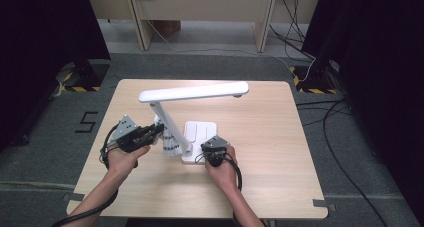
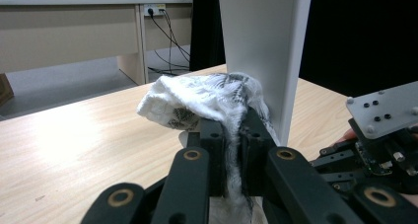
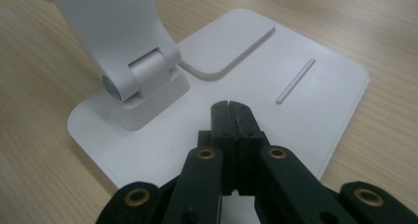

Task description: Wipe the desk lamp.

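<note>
Count on table (image 1: 280, 152): one white desk lamp (image 1: 192, 93), with one flat base (image 3: 315, 100) lying directly under the right gripper (image 3: 230, 108) jaws and one upright arm (image 2: 266, 51) just beyond the left gripper (image 2: 231, 135) jaws. One white patterned cloth (image 2: 207, 98), pinched between the left jaws. Two grippers, one per hand.

The lamp's upright arm (image 2: 263, 51) is cut off by the top edge; the cloth's (image 2: 207, 103) lower end hides between the claw's jaws.
</note>
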